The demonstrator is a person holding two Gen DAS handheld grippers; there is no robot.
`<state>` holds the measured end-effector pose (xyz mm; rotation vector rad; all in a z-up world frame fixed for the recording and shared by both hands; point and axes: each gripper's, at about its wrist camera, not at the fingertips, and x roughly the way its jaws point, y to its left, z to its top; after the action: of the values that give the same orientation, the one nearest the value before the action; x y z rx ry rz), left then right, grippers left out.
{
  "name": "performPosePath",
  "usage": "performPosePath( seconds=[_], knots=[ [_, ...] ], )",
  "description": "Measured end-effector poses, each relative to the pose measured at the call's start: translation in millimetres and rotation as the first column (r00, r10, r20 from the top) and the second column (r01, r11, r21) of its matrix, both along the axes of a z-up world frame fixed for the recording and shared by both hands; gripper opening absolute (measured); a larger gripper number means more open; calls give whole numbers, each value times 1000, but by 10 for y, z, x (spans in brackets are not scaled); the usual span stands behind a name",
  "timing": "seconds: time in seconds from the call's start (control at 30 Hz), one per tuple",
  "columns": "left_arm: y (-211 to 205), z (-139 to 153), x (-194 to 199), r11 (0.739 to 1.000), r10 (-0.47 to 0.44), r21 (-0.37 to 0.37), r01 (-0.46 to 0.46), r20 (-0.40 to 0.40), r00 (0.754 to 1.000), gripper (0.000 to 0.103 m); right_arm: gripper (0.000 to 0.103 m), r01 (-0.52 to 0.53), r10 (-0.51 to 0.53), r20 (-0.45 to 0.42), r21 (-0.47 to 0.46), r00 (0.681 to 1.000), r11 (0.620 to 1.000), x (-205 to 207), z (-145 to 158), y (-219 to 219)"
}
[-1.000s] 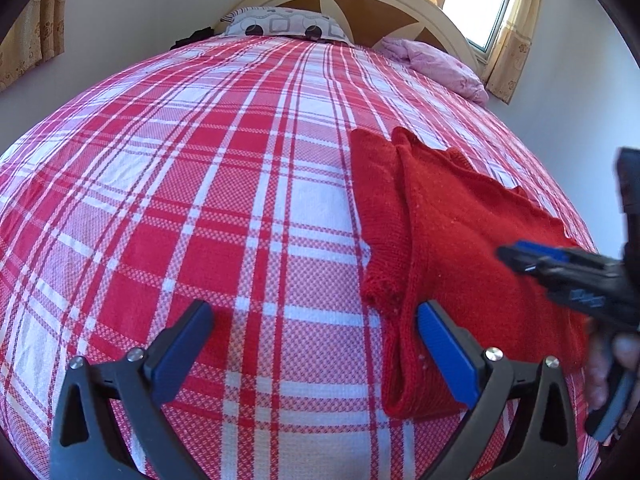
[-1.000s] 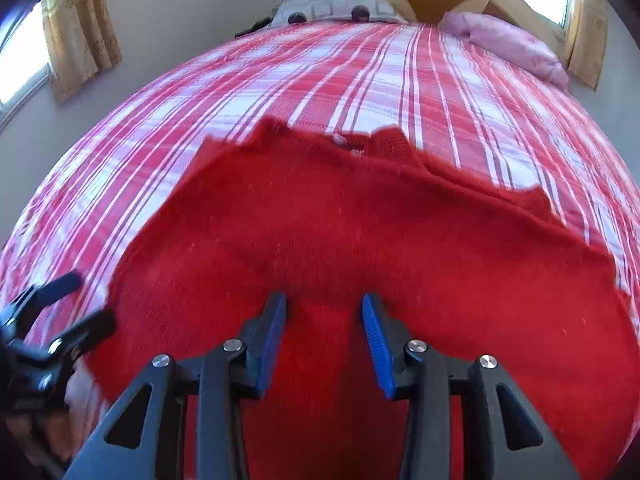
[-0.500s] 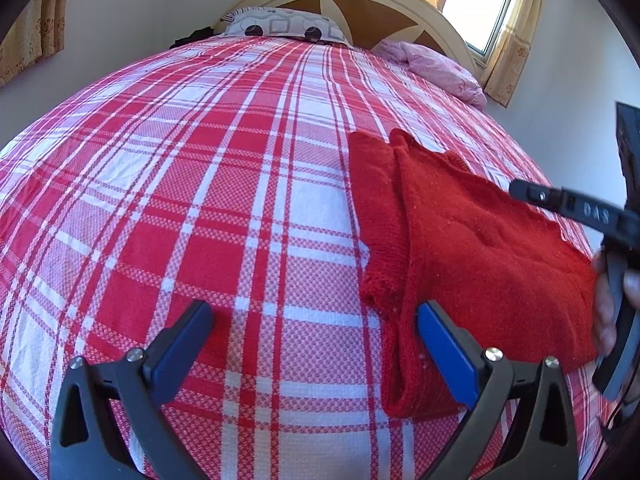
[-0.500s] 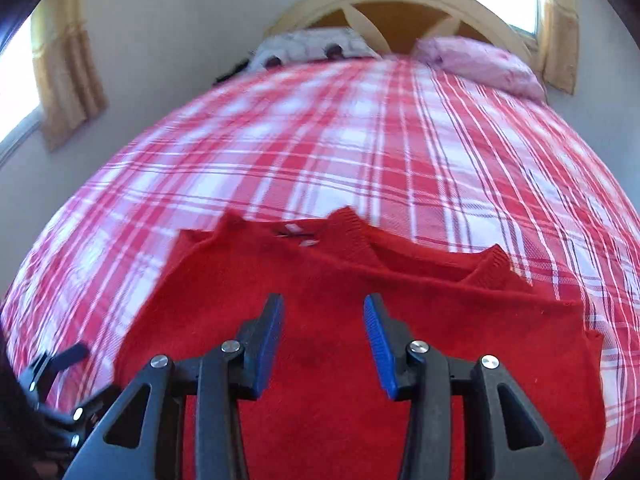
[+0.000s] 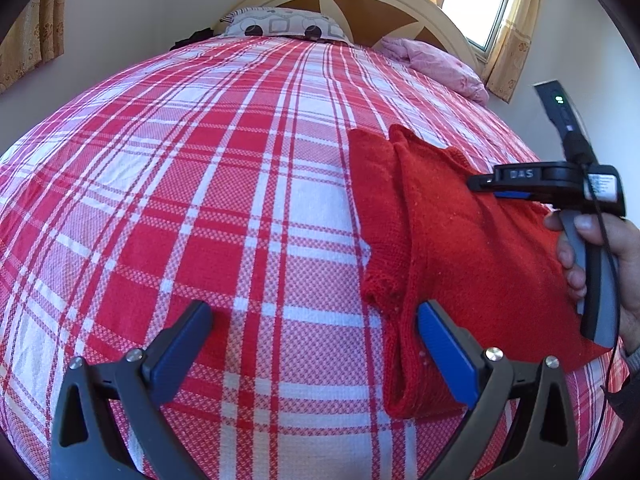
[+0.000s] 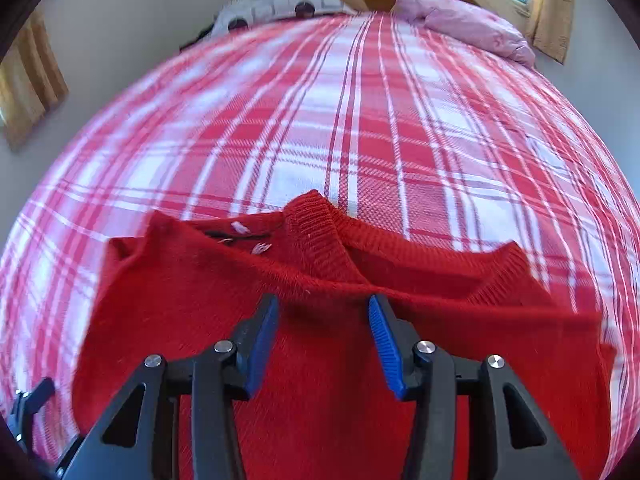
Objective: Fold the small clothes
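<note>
1. The red knitted sweater (image 6: 320, 380), partly folded, lies on the bed with the red and white checked cover (image 5: 200, 200). It is under the right tongs (image 6: 323, 344) and just to the right of the left tongs (image 5: 316, 350).
2. The right tongs are released, with nothing between the blue pads; the jaws have just been opening. They hover above the folded edge near the ribbed collar (image 6: 316, 236).
3. The left tongs are wide open and hold nothing. Their right pad is close to the thick fold at the sweater's left side; I cannot tell if it touches.
4. Risk: the soft knit has several layers, so I judge that a shallow pinch may take only the top layer and pull the fold open.
5. Risk: the cover is loose cloth, so a deep pinch may catch it together with the sweater.
6. Compared with one second ago, the right tongs are further toward the collar, which is now closer to their tips, and the jaws are wider. The left tongs are at the same place.
</note>
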<state>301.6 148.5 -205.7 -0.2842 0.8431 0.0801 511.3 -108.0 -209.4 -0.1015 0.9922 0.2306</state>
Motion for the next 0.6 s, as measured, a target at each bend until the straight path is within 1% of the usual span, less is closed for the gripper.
performPosePath(
  seconds=[0.1,0.13,0.27,0.33,0.43,0.53,0.6],
  knots=[
    [0,-2,3,1000,0,1,0,0,1000,103,51,-24,23,57,23,998,999,-301,155,-12],
    [-3,-2,6,1000,0,2,0,0,1000,103,54,-39,37,76,24,996,999,-416,200,3],
    [-2,-4,5,1000,-1,-1,1,0,1000,103,56,-117,116,125,1,985,993,-971,297,108],
    [4,-2,-2,1000,0,-12,0,1,1000,103,57,-154,155,137,-20,978,988,-1182,287,156],
    [47,15,-16,999,-11,-35,10,-7,1000,103,59,-213,225,157,-87,962,973,-1544,228,232],
    [117,70,-53,998,-3,-59,2,-21,1000,103,61,-238,256,161,-124,953,963,-1781,174,291],
    [180,107,-85,999,12,-49,-13,-27,1000,103,64,-261,281,166,-132,945,956,-1929,146,378]
  ],
)
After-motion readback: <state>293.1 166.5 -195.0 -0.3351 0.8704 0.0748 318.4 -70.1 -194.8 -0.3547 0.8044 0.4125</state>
